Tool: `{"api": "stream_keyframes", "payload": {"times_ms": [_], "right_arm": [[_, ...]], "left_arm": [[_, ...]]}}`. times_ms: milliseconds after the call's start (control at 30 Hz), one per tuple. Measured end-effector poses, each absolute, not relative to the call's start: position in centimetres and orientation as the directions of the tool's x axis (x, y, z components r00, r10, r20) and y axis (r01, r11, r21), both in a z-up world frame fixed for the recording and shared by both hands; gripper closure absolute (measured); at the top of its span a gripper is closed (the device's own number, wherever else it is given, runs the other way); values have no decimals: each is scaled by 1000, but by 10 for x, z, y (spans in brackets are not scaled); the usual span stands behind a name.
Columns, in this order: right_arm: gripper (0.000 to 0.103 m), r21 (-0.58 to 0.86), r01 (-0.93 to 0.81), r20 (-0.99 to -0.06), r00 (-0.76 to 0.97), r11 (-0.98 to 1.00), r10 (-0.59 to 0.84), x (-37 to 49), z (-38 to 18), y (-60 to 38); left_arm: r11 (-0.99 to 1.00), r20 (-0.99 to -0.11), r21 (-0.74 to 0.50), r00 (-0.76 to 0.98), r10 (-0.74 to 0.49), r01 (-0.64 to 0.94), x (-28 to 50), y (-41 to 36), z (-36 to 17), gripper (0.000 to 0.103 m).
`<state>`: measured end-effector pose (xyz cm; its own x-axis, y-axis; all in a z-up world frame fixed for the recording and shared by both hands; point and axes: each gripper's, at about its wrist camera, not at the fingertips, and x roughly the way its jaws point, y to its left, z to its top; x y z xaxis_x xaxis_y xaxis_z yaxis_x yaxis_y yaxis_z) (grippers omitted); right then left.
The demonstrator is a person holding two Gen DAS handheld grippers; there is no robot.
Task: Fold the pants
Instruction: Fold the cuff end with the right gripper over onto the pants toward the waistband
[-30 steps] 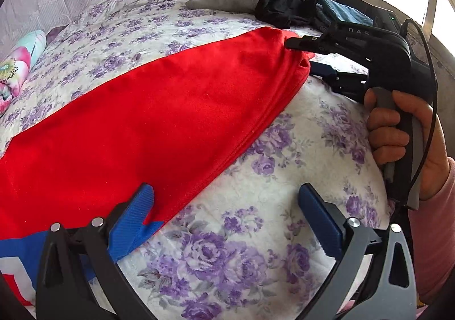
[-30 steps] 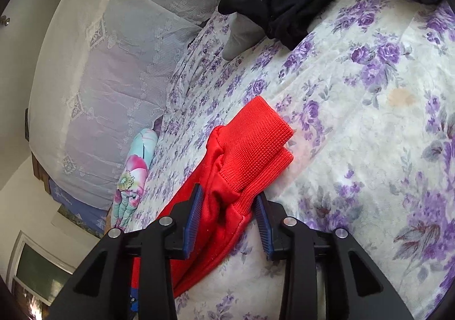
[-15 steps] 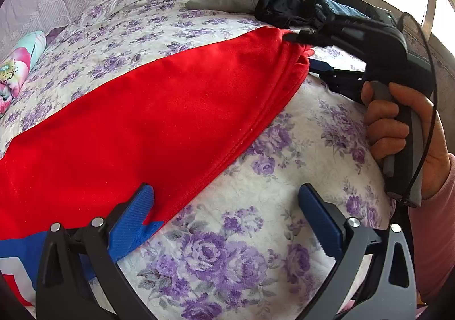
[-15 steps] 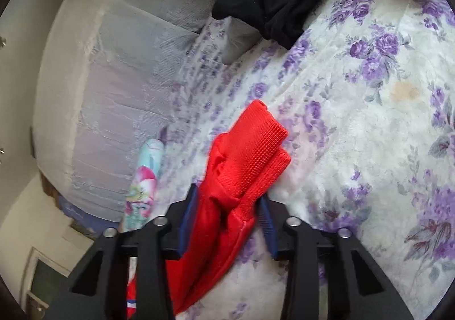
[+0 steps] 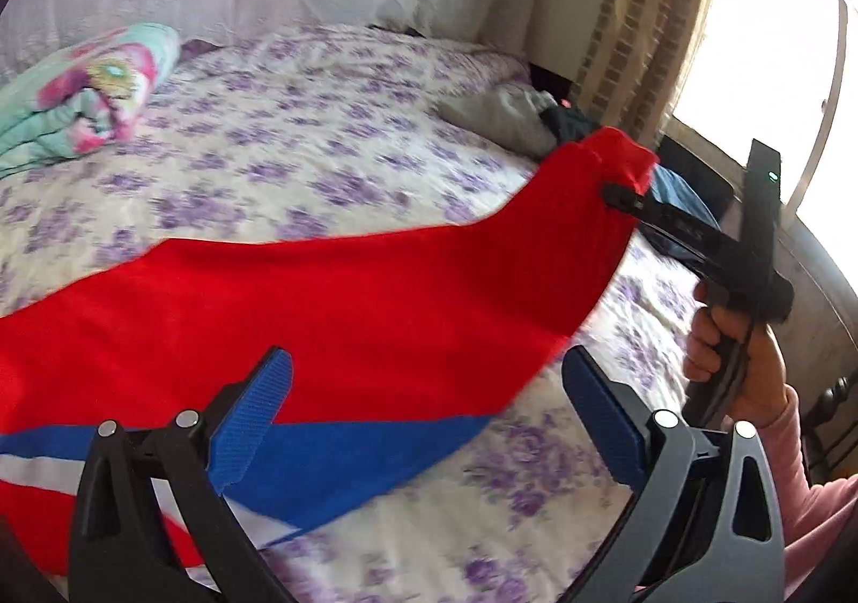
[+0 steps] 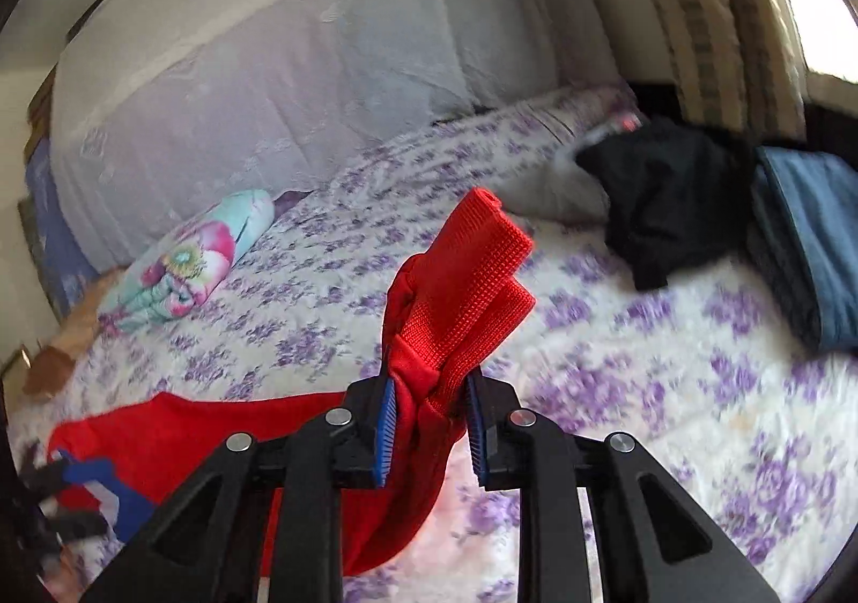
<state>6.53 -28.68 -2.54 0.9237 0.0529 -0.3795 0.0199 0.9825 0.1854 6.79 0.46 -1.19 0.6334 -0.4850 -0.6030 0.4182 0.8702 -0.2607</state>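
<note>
We are clamping the right gripper (image 6: 426,423) on the red pants (image 5: 332,303) cuff, lifting it toward twelve o'clock for folding; the left gripper (image 5: 423,415) is gaping empty.

Bed (image 6: 670,388) covered by white sheet with purple floral print. Rolled floral blanket (image 6: 187,260) near far edge, against pale lace hanging (image 6: 322,67). Black garment (image 6: 665,195) beside folded blue cloth (image 6: 810,238); grey item (image 5: 498,120), possibly a pillow, adjacent. Curtain (image 5: 638,29) at window.
</note>
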Motion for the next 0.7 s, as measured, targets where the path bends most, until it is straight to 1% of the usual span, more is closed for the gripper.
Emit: {"api": "stream_keyframes", "payload": {"times_ms": [67,167,233,300,400,433,467,533,567,600,633,700], "right_arm": [[80,36,-49,-355,933,998,59,64,-13,-246],[81,-212,-143,-362,931,967,59,61,-19,-181],[81,-358,-204,-388,920,911,53,63,-34,-143],[81,-481,-283,-442,896,830,49,64,-57,-109],[80,-587,-379,-517,856,715,29,63,-92,-73],[74,-612,-393,-525,851,686,18,60,-99,-65],[71,-640,-401,-526,850,655,6,57,-105,-59],[61,-661,-407,-520,854,631,6,51,-104,-53],[58,-635,-432,-541,840,640,31,50,-100,-52],[52,-571,-478,-581,810,668,83,49,-91,-56],[49,-508,-515,-609,782,691,135,46,-83,-59],[49,-337,-591,-647,711,733,276,44,-64,-71]], "left_arm": [[902,-590,-258,683,-431,346,66,36,-7,5],[922,-570,-287,728,-381,258,61,78,-8,5],[926,-564,-311,742,-362,215,57,100,-13,5],[928,-568,-330,749,-342,173,56,117,-19,5],[922,-577,-359,742,-341,145,56,133,-31,5],[919,-578,-368,739,-346,142,55,136,-34,5],[914,-577,-380,736,-355,142,55,138,-37,5],[908,-570,-391,734,-369,152,54,141,-39,5],[906,-567,-393,734,-374,158,54,140,-39,5],[905,-565,-394,733,-378,163,55,140,-39,5],[903,-564,-395,732,-382,168,55,140,-40,5],[901,-563,-398,730,-387,171,55,140,-42,5]]}}
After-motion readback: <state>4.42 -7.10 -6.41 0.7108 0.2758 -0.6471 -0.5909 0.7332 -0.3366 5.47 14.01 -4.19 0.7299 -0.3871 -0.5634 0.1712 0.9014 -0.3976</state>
